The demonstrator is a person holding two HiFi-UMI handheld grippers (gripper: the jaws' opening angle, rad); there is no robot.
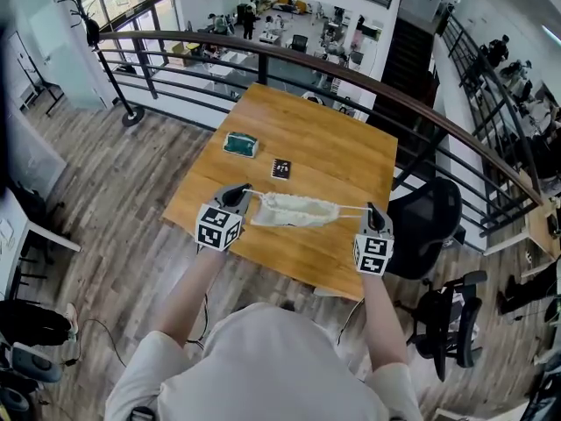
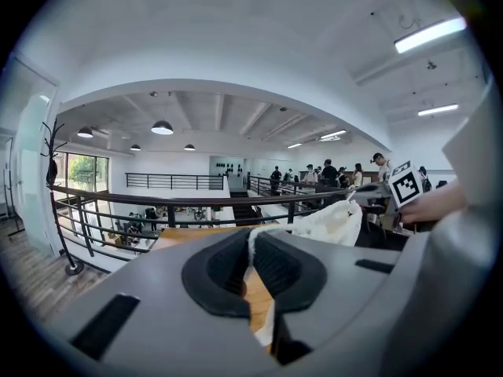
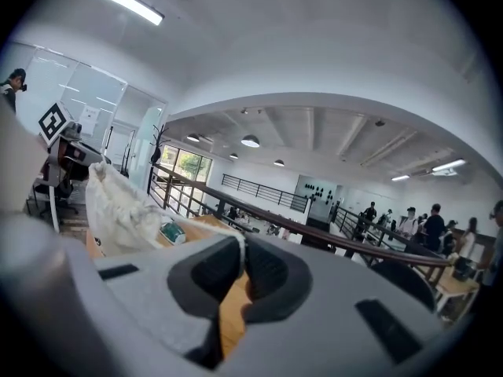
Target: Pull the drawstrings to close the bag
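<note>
Left claw (image 1: 238, 193), right claw (image 1: 371, 210) pinch drawstrings (image 1: 352, 209); bag (image 1: 294, 210) suspended between.

Bag (image 1: 295, 210): off-white, seen above the table.
Drawstrings (image 1: 352, 208): white.
Table (image 1: 351, 160): honey-brown wood grain.
Pouch (image 1: 240, 144), on the table: teal-green.
Card (image 1: 281, 168), on the table: black, marked white.
Left gripper (image 1: 239, 193), right gripper (image 1: 371, 210): grey, padded black, marked with black-and-white squares.

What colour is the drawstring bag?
Off-white, cream cloth; the bag shows best in the head view.
</note>
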